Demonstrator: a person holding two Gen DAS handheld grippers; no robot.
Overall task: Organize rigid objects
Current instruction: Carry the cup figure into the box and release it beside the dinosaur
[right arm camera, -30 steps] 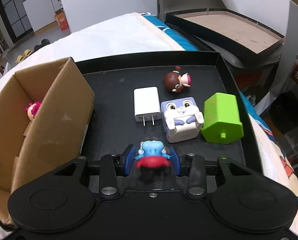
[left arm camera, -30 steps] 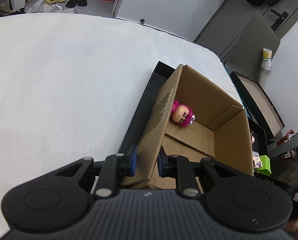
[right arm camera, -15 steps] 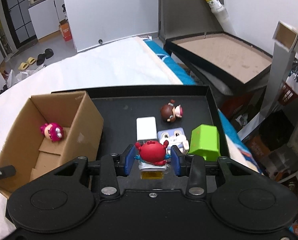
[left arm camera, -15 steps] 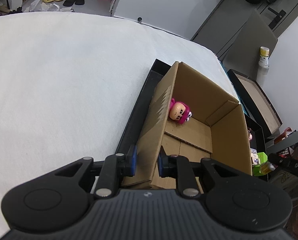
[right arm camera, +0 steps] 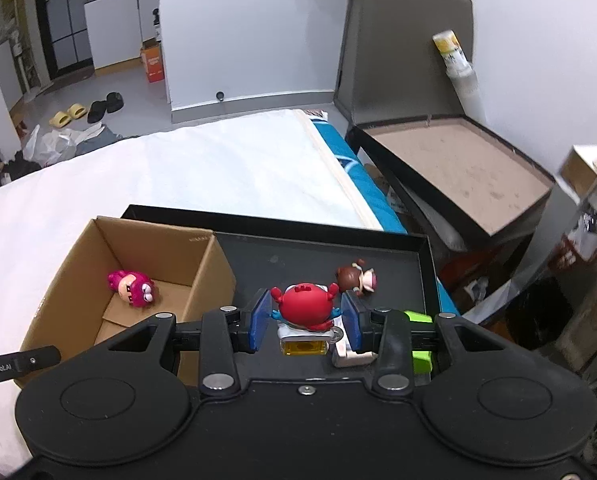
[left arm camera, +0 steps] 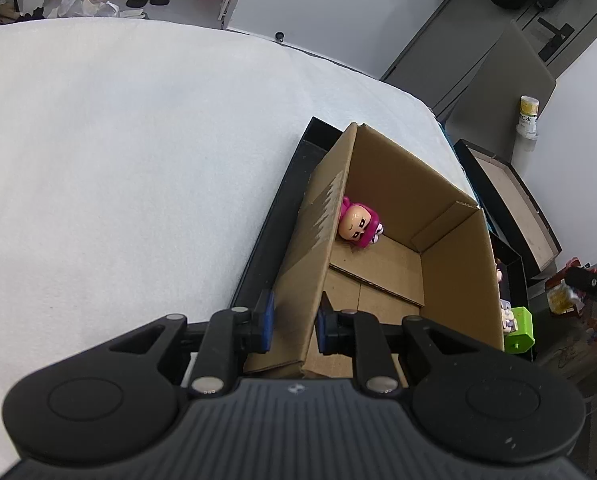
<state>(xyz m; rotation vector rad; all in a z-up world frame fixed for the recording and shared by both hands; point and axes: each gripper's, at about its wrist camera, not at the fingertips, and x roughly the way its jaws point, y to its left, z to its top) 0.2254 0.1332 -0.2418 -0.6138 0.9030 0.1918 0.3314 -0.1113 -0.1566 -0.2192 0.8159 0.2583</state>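
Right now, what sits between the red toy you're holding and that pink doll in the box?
In the right wrist view, only the cardboard box's side wall separates the red toy from the pink doll.

Black ribbed gripper (left arm camera: 294, 322) housings, blue pads (right arm camera: 260, 319) (silver screws)

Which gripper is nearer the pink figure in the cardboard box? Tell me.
Left. The left gripper clamps the cardboard box wall near the pink figure; the right gripper holds a red toy over the black tray.

Bright, even indoor light, soft shadow inside the cardboard box (left arm camera: 382, 216), white bedsheet (left arm camera: 118, 168) nearly washed out, strong fisheye bending at the edges, motion blur far right in the right wrist view
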